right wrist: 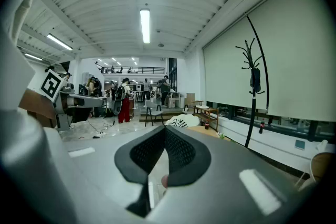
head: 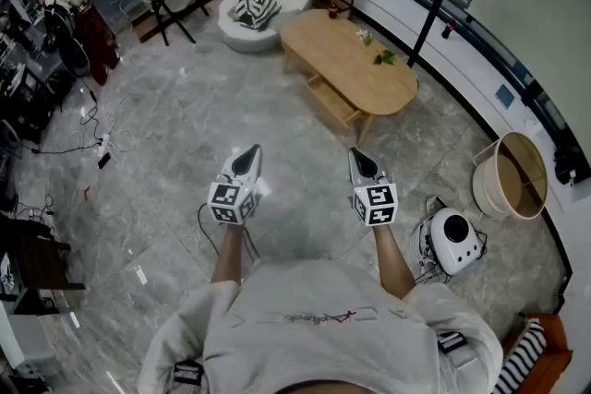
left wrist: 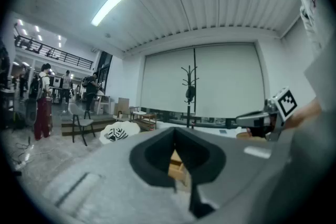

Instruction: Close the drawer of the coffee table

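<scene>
In the upper middle of the head view, well ahead of the left gripper [head: 247, 160] and right gripper [head: 362, 161], both closed on nothing, the drawer [head: 331, 101] of the coffee table [head: 351, 60] stands pulled out, likely light and rigid, best pushed on its front panel.

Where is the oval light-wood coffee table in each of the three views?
Head view: oval light-wood coffee table upper middle, drawer open.
Left gripper view: table low centre, through shut left claw's gap.
Right gripper view: table right of centre, above the right claw.
Shared landmark: white beanbag with striped cushion, near the table's end.
</scene>
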Demonstrator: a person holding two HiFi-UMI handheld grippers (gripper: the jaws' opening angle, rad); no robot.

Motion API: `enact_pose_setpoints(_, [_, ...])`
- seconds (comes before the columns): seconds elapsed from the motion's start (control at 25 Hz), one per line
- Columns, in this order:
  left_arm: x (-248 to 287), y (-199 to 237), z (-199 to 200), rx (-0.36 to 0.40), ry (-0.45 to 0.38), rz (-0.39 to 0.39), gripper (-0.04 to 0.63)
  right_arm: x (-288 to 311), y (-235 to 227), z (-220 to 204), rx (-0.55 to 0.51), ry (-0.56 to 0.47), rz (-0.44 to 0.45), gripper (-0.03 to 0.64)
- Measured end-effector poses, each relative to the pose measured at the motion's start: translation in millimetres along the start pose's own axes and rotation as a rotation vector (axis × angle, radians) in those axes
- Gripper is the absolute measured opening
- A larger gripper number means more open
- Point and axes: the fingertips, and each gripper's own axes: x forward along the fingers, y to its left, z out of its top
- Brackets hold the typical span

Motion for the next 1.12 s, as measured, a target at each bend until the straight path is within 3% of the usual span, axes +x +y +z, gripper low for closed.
enact_pose_setpoints(0.32, [-6, -13, -2, 0.029, 0.014, 0.002, 0.0, -12, 2, -2, -0.01, 0.005, 0.004, 0.005])
enact_pose_setpoints(1.12, [-14, -61, -13, 0.02, 0.03, 0.038, 0.0, -48, -13, -18, -0.003, 0.005, 0.045, 0.005])
